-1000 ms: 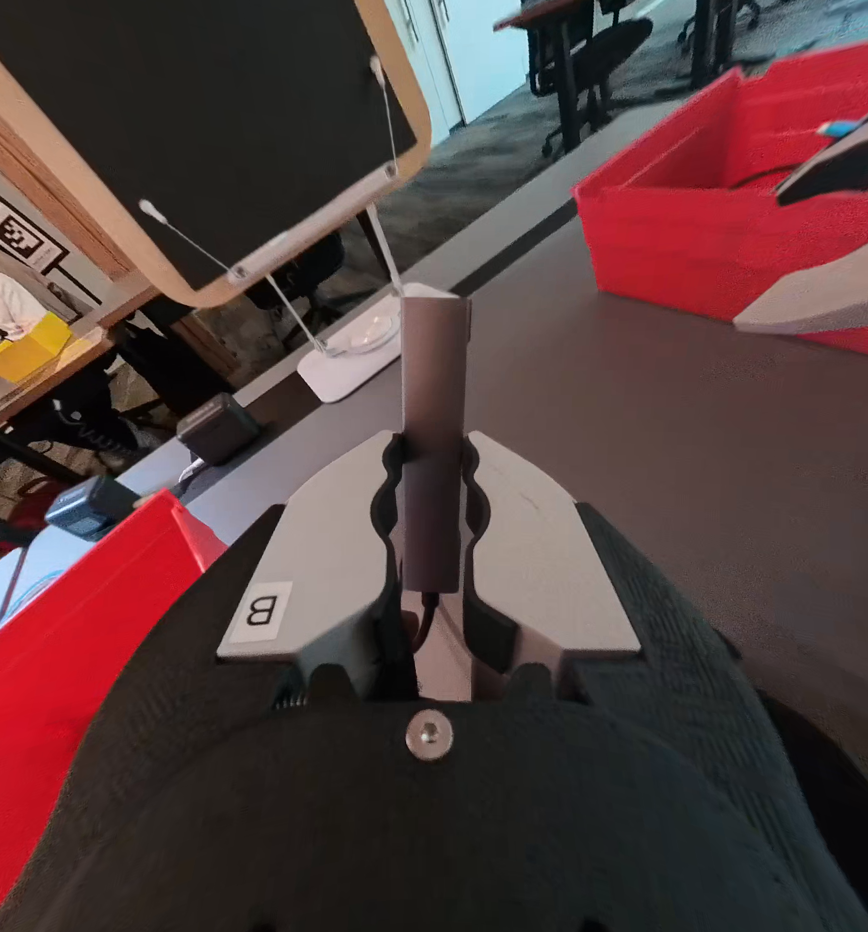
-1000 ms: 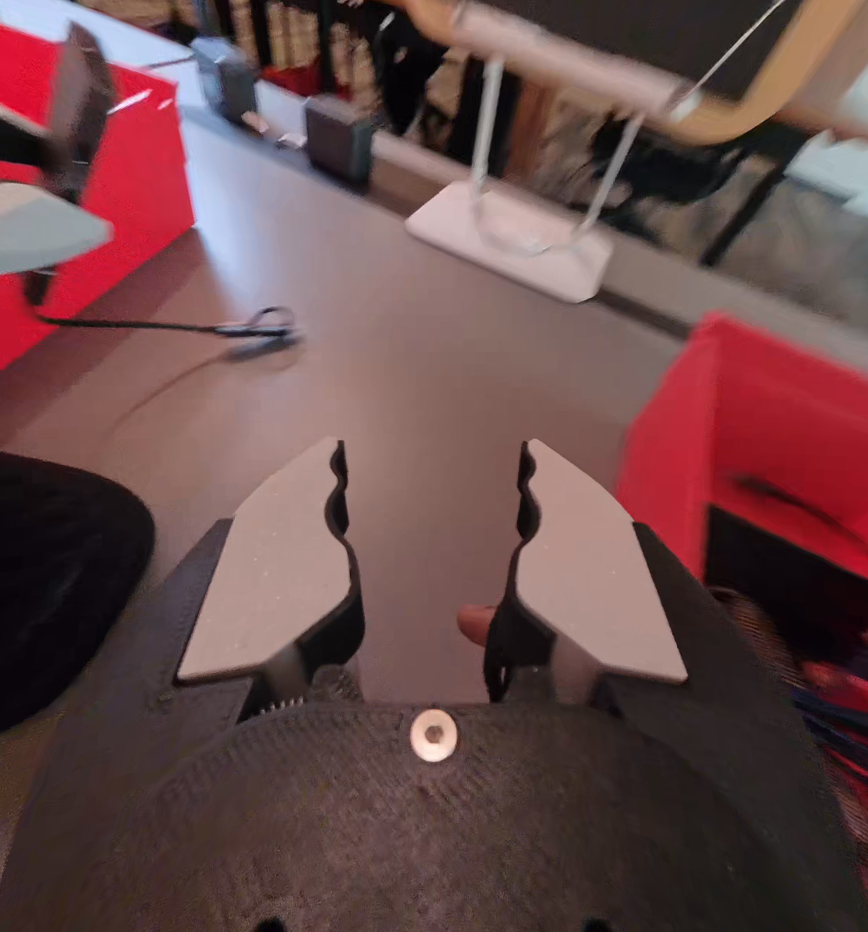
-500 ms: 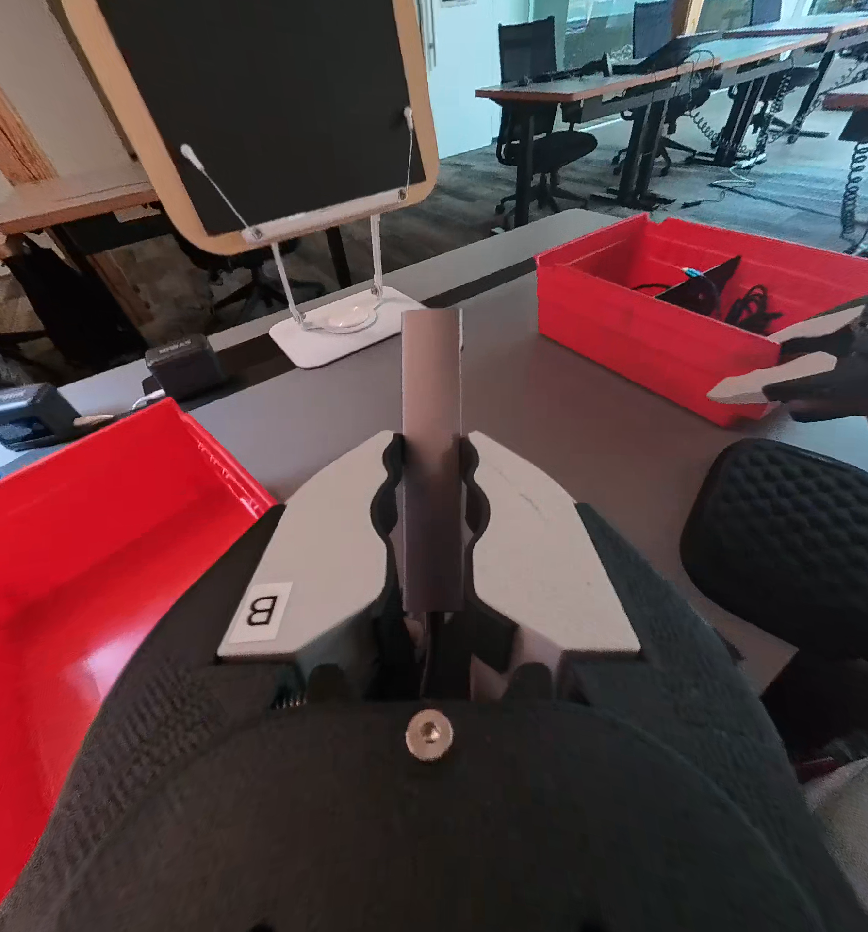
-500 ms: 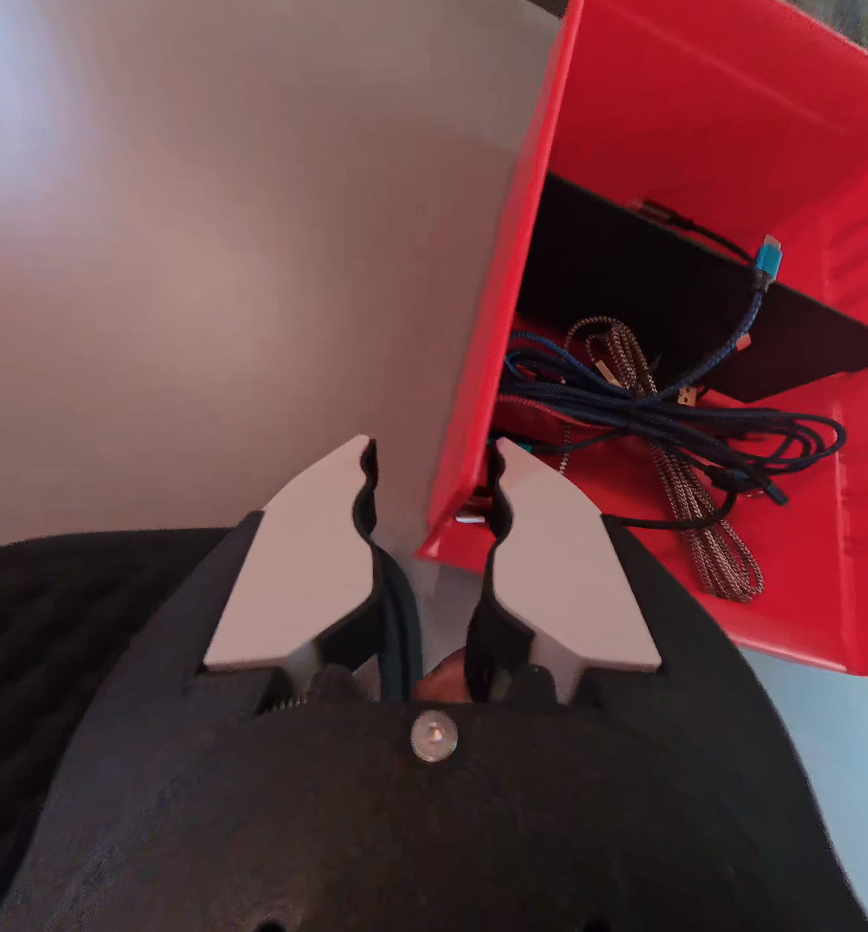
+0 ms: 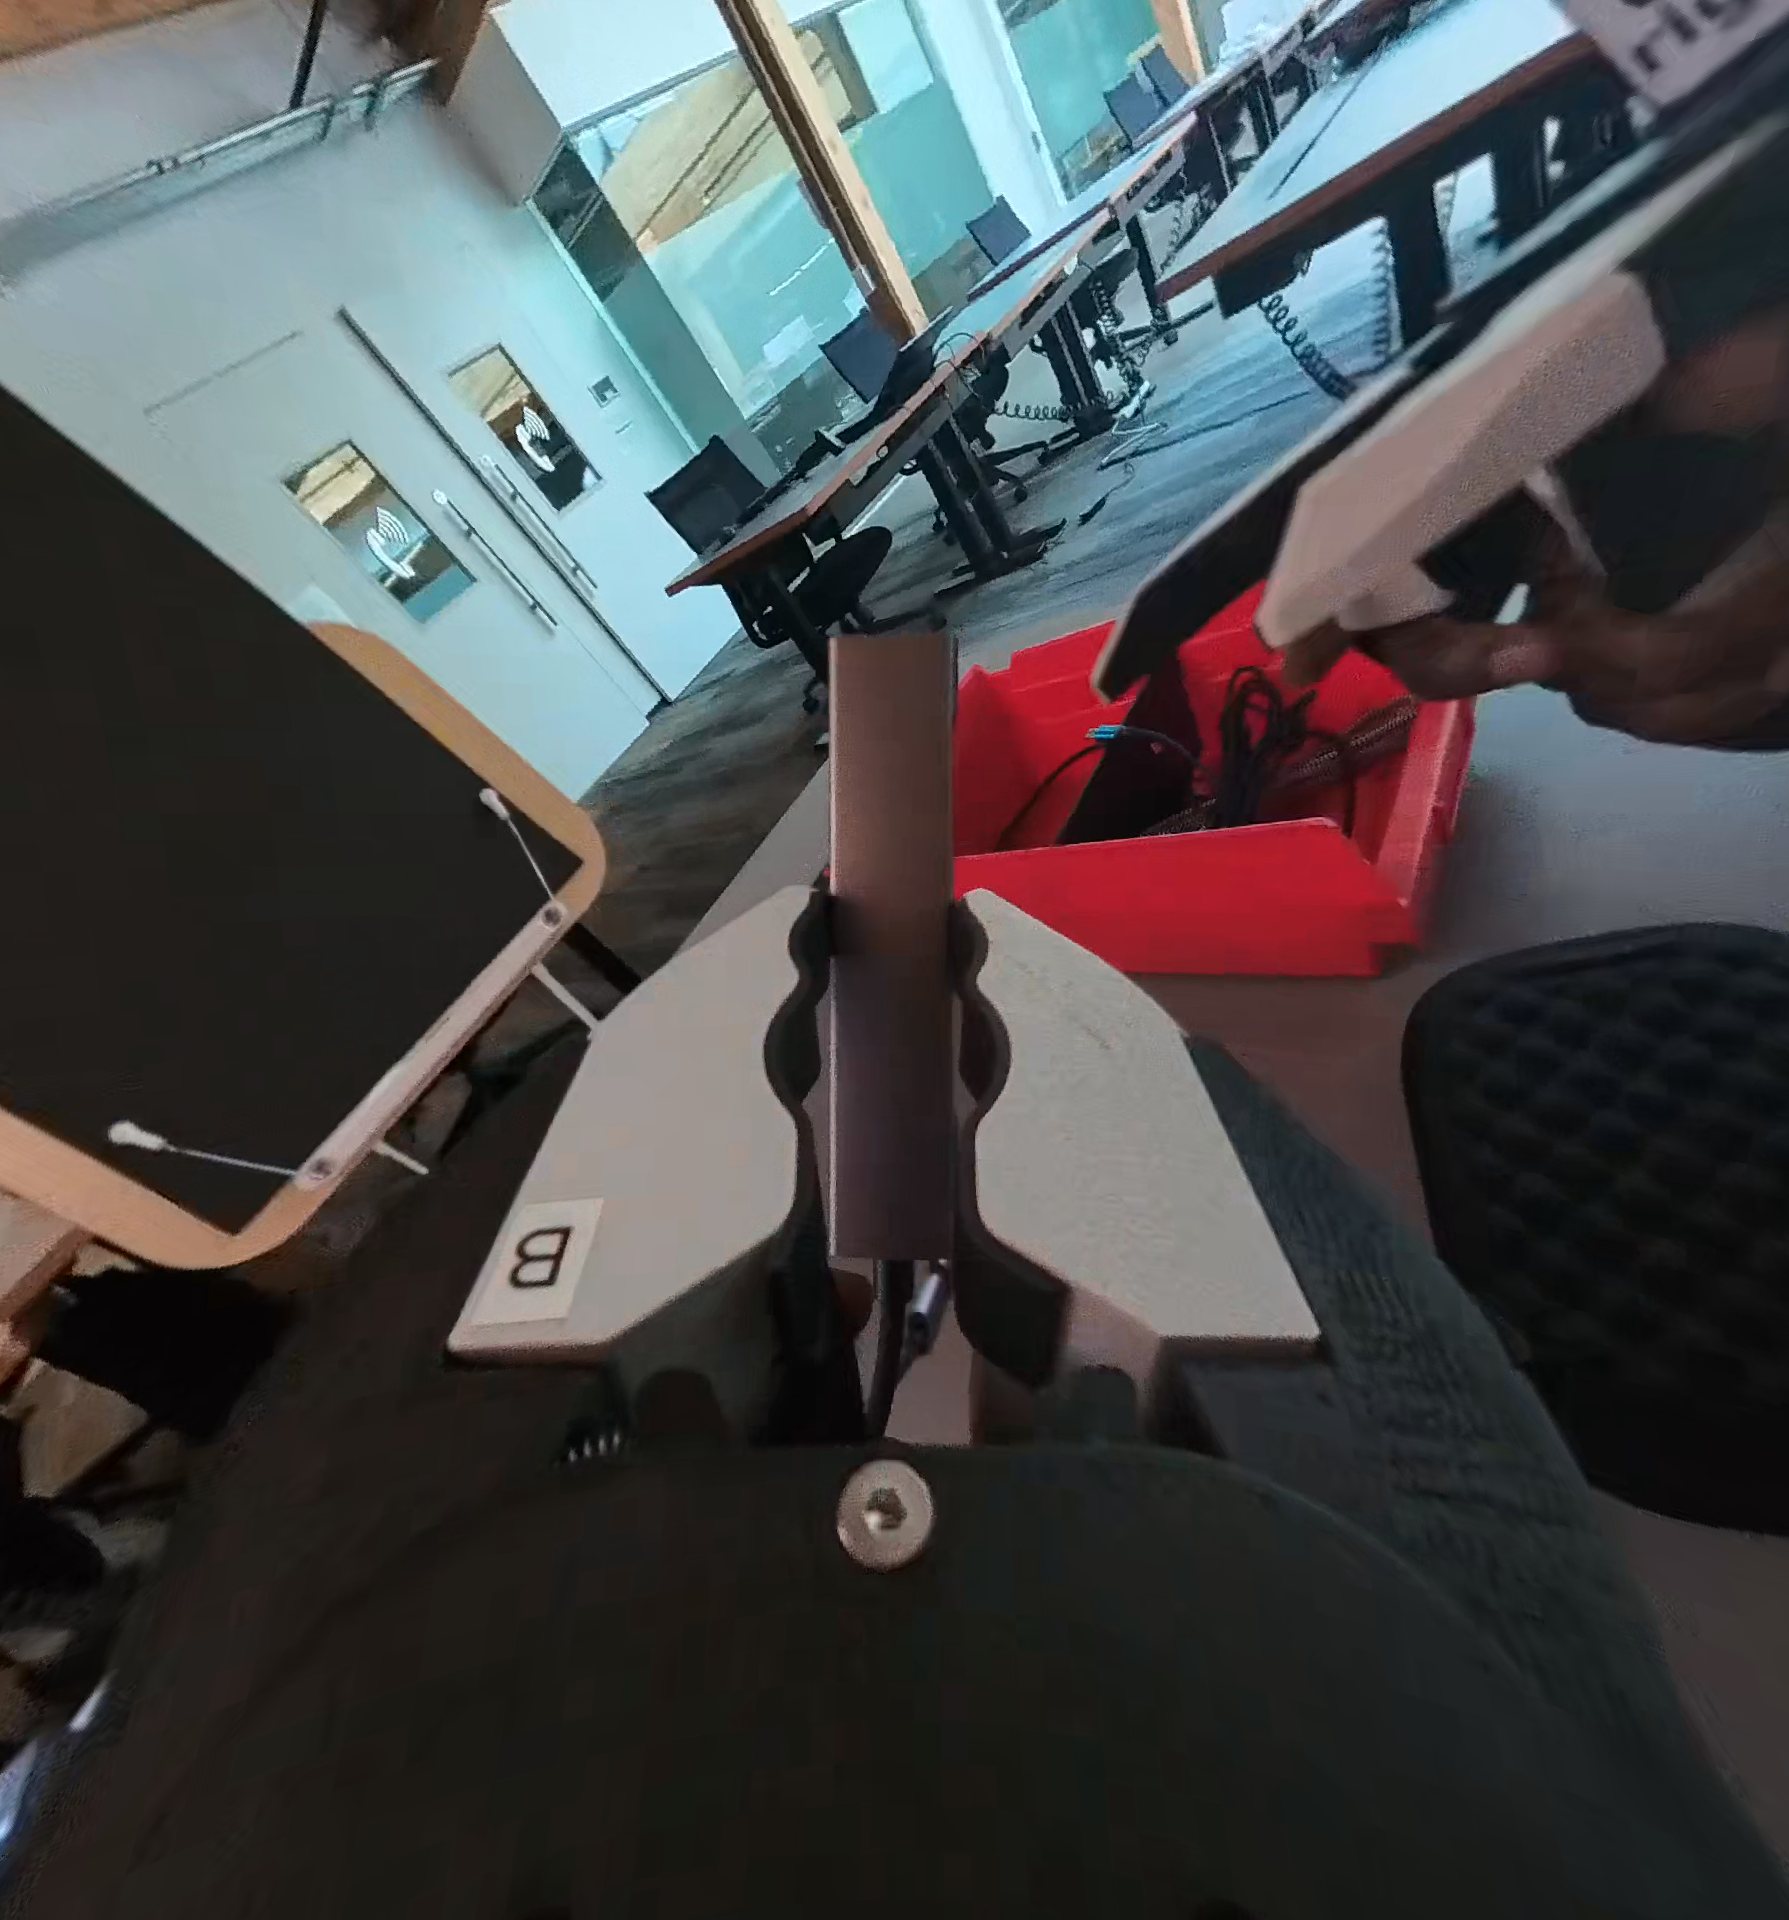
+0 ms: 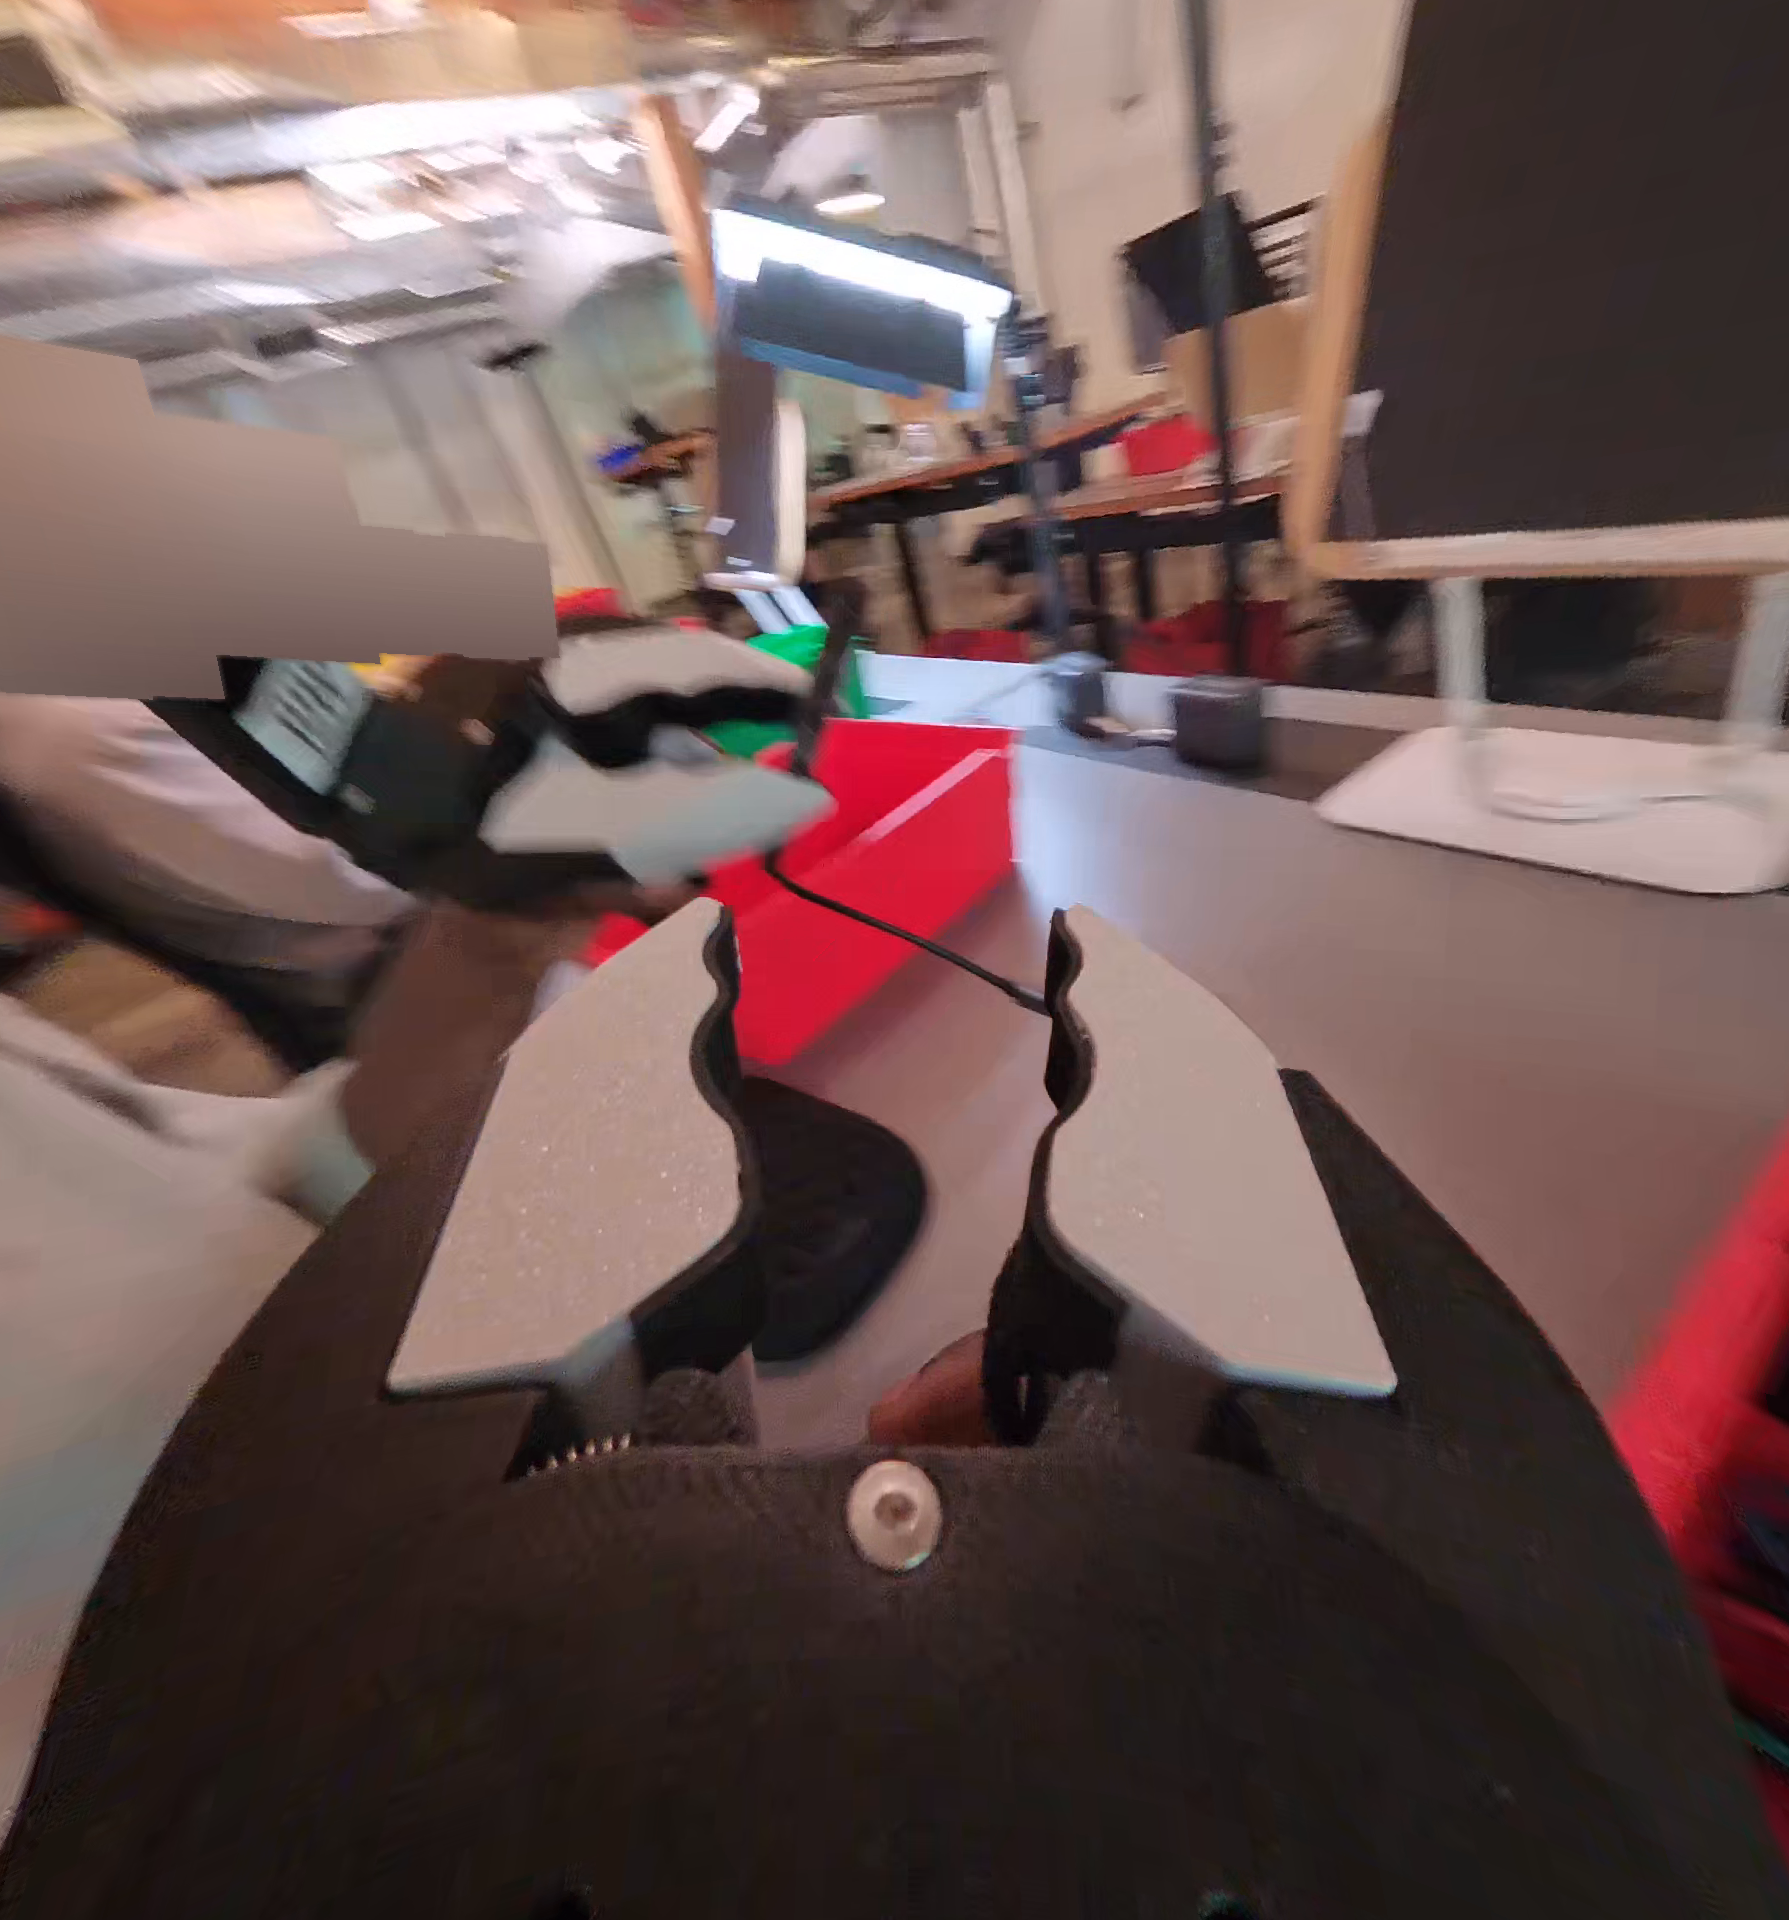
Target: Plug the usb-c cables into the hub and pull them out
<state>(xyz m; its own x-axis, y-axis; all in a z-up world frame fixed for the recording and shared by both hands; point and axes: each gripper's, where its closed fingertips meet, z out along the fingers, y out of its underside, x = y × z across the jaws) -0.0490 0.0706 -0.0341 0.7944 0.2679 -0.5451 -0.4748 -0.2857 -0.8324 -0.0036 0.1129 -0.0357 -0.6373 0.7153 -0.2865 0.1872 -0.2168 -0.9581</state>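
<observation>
While I pinch the hub (image 5: 890, 935) upright in my left hand-held gripper (image 5: 890, 1049), its free end points to twelve o'clock, I judge to leave ports reachable. Its own thin lead (image 6: 900, 935) trails toward the table (image 6: 1389, 997). My right hand-held gripper (image 6: 890, 1081) is spread apart and holds nothing; the usb-c cables (image 5: 1274, 727) lie in the red bin (image 5: 1181, 894) at one o'clock.

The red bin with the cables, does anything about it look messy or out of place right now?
The cables lie in a loose tangle in the red bin, and a blue-tipped plug pokes up beside the black divider. Otherwise nothing looks spilled or damaged.
</observation>
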